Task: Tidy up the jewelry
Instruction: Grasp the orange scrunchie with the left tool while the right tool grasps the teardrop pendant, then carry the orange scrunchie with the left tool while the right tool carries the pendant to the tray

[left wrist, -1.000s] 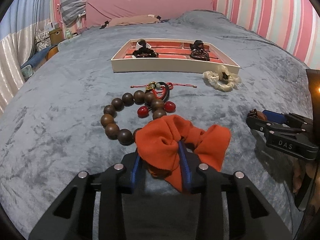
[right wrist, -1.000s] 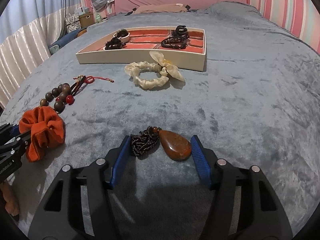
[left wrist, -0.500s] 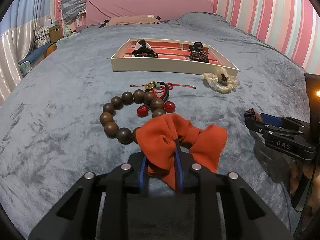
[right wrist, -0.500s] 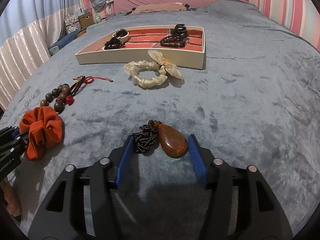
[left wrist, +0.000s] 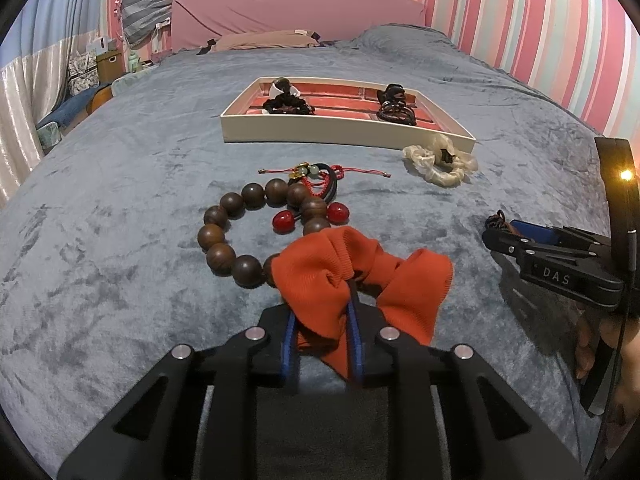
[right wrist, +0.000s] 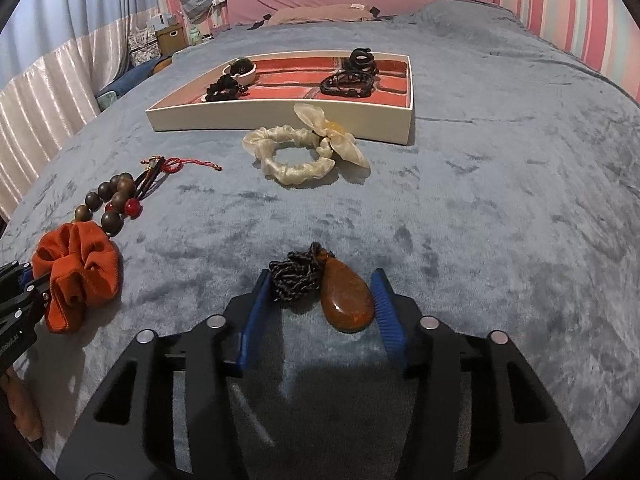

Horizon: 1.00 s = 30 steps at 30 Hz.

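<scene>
A grey bed (right wrist: 480, 184) is carrying everything; the white tray (right wrist: 280, 118) is lying toward twelve o'clock; the left tongs (left wrist: 322, 332) are closing, pinching the orange scrunchie (left wrist: 360, 268) at six o'clock; the right tongs (right wrist: 318, 308) are closing around the amber pendant (right wrist: 346, 296) and its dark cord (right wrist: 294, 276), not yet gripping.

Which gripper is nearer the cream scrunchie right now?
Right. The right gripper, closing around the amber pendant, sits just before the cream scrunchie; the left gripper, on the orange scrunchie, lies farther off.
</scene>
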{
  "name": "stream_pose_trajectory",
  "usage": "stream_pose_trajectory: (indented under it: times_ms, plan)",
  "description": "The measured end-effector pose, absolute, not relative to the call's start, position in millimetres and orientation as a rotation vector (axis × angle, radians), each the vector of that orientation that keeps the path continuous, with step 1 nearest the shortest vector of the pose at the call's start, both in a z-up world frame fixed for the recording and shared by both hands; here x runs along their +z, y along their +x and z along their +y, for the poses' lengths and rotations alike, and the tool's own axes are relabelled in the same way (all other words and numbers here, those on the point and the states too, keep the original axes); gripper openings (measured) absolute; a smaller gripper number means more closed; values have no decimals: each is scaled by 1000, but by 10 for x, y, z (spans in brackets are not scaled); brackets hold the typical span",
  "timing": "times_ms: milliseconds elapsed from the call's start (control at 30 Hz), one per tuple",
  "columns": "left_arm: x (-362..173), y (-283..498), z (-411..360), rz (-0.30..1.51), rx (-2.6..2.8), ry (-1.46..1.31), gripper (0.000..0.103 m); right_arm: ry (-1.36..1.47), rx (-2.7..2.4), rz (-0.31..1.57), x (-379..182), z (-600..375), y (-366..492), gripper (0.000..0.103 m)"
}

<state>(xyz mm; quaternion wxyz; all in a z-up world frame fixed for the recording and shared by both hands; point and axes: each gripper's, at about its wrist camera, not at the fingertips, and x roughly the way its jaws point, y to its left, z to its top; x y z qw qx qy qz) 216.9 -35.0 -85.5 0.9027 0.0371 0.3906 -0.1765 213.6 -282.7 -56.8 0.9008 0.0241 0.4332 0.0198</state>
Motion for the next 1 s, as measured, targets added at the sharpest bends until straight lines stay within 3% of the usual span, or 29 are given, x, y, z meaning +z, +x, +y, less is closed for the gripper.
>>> stream_pose_trajectory:
  times_ms: [233,267,1000]
  plan:
    - [-797,2152,-345,790,-363,81,18,28,30,856,-485,-2805,2072,29]
    - [-783,2150,-341,786,-361,81,18,16,17,853,-475,-2802,2067,18]
    - [-503,2170,-242,726,-344,61,15,76,31,820,-405,-2918,2018,13]
